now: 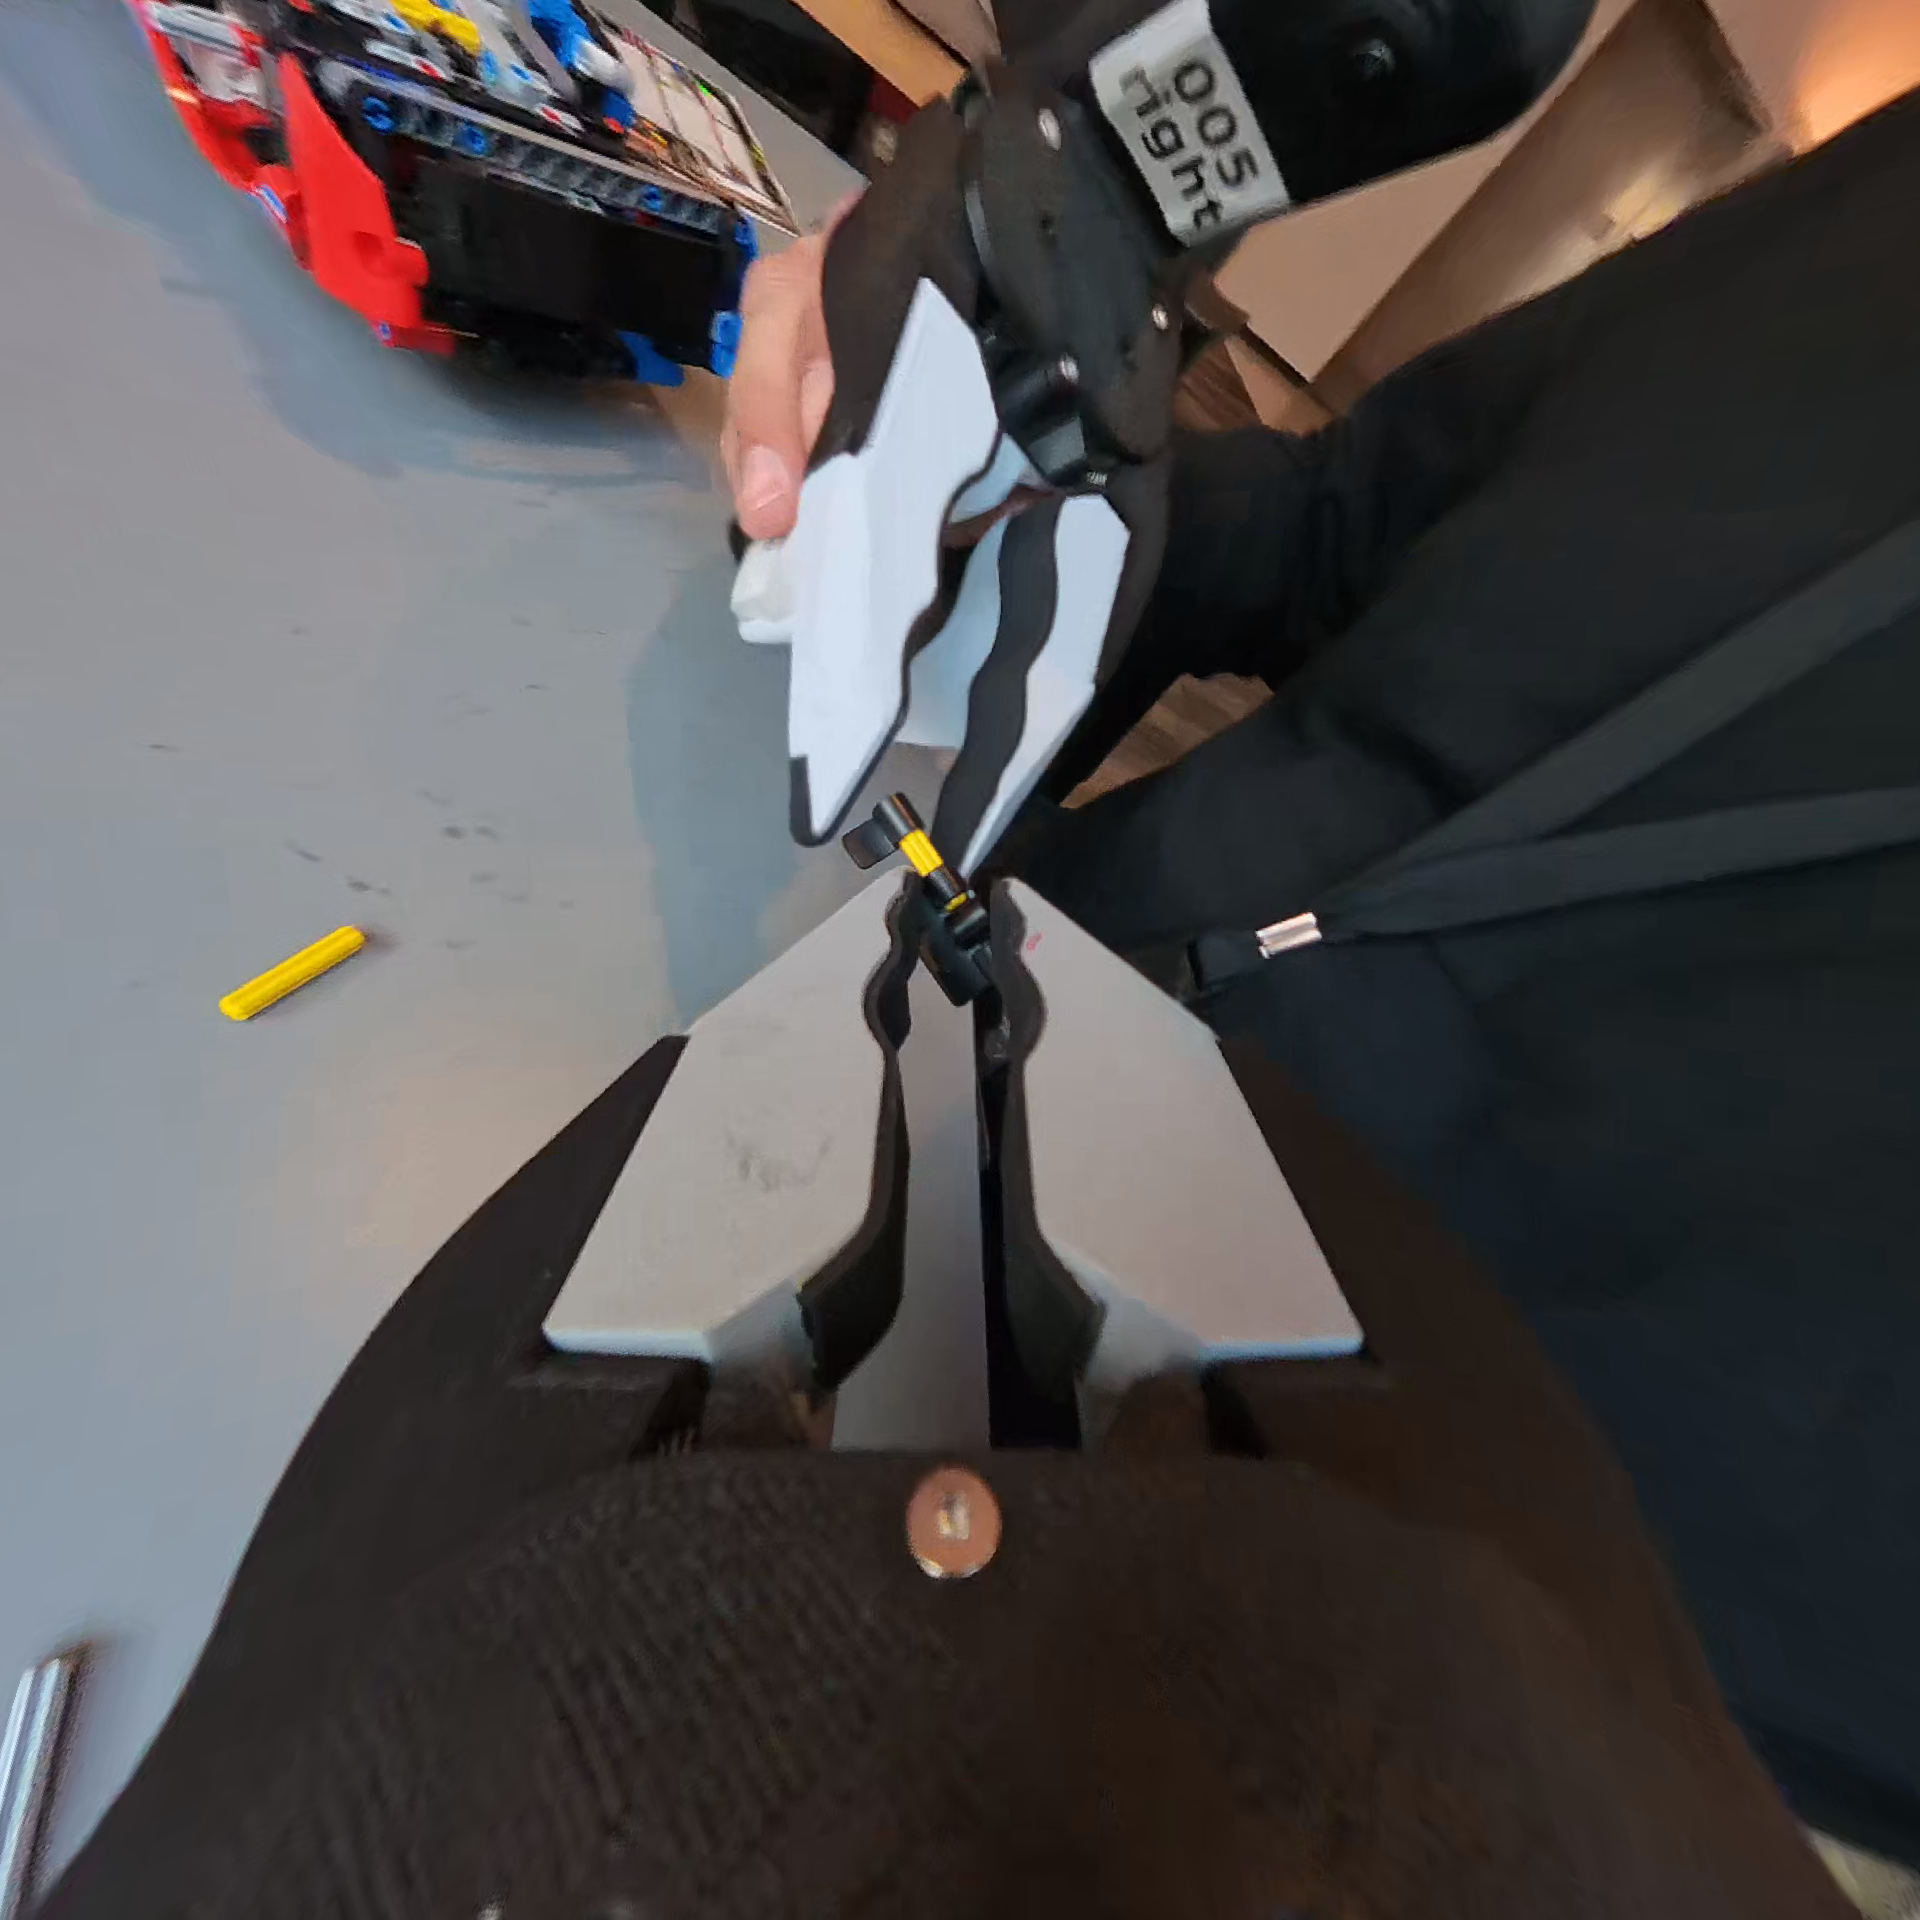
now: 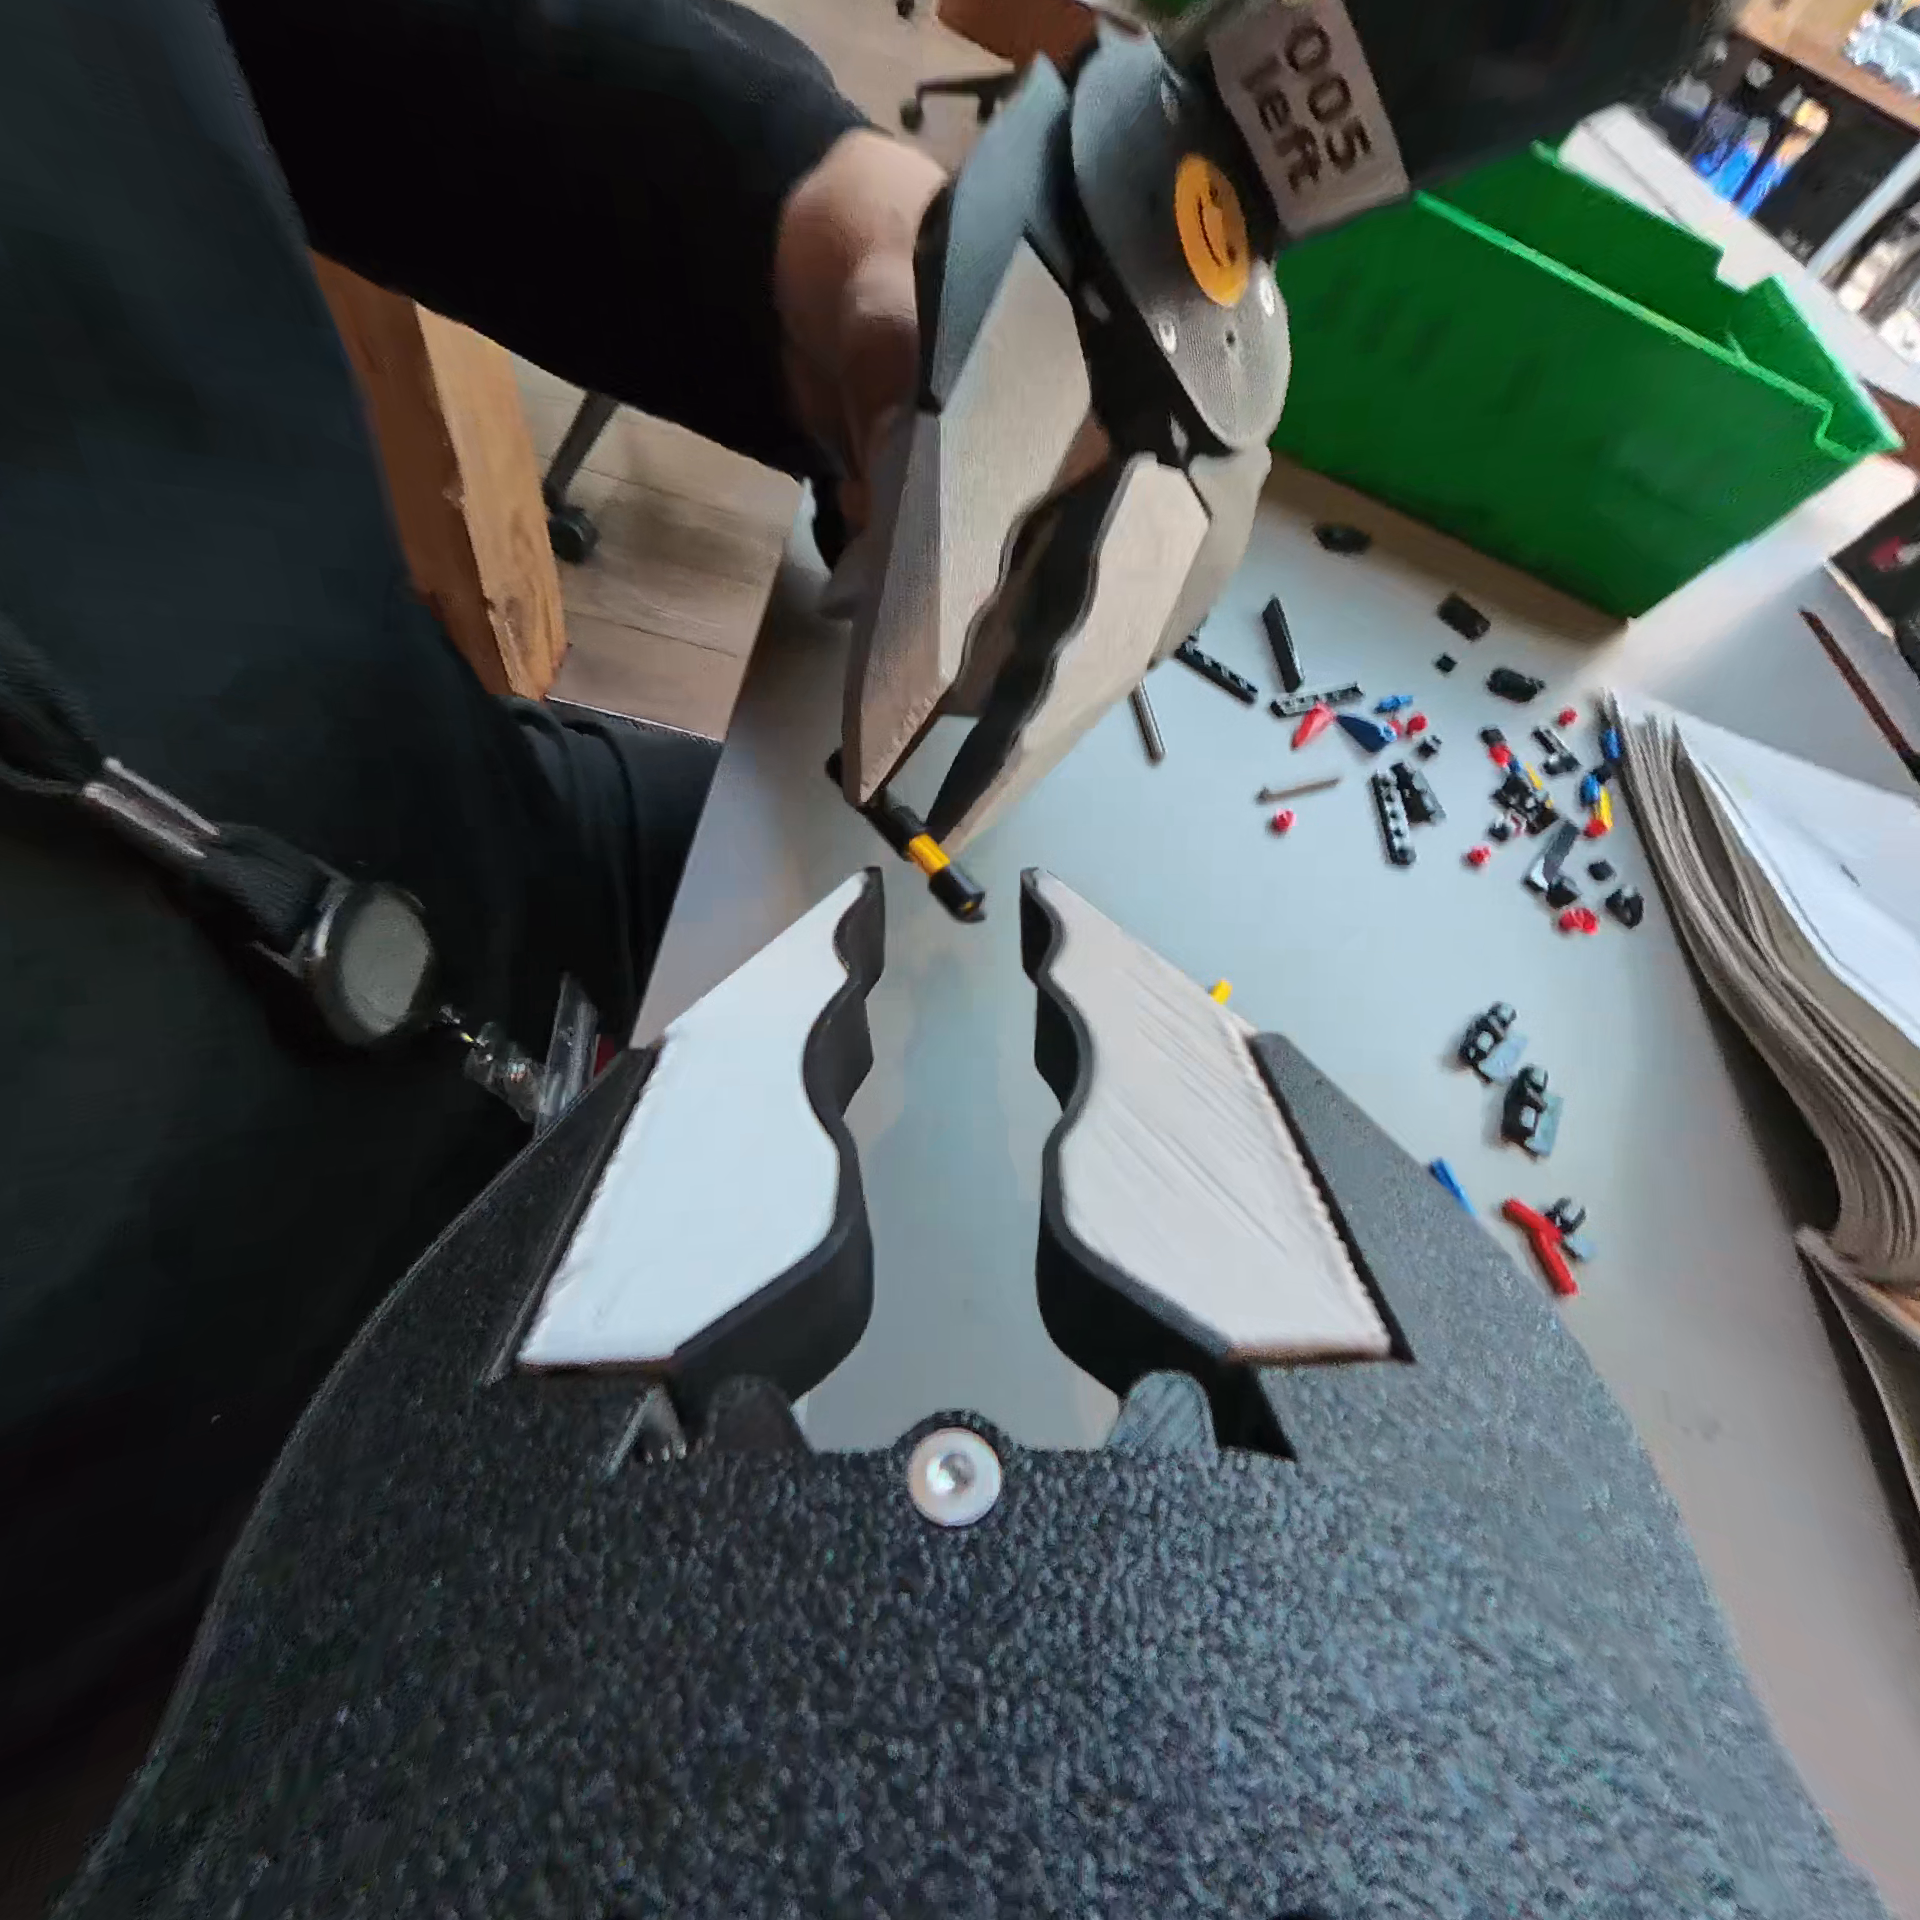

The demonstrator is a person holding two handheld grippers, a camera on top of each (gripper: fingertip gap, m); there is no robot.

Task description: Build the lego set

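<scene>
Lego assembly (image 1: 940,899), a small black rod-like piece with a yellow band, is held in the air over the near edge of the grey table (image 1: 312,675), pinched at the tips of the left gripper (image 1: 951,935), whose jaws are closed on it. The right gripper (image 2: 951,883) faces it, tips just beside the piece's free end, jaws parted and holding nothing. A loose yellow axle (image 1: 292,972) lies on the table. Scattered small parts (image 2: 1507,790) lie farther across the table, beside a thick instruction booklet (image 2: 1787,935) and a green bin (image 2: 1538,416). A red, black and blue built model (image 1: 468,197) stands toward the far edge.
</scene>
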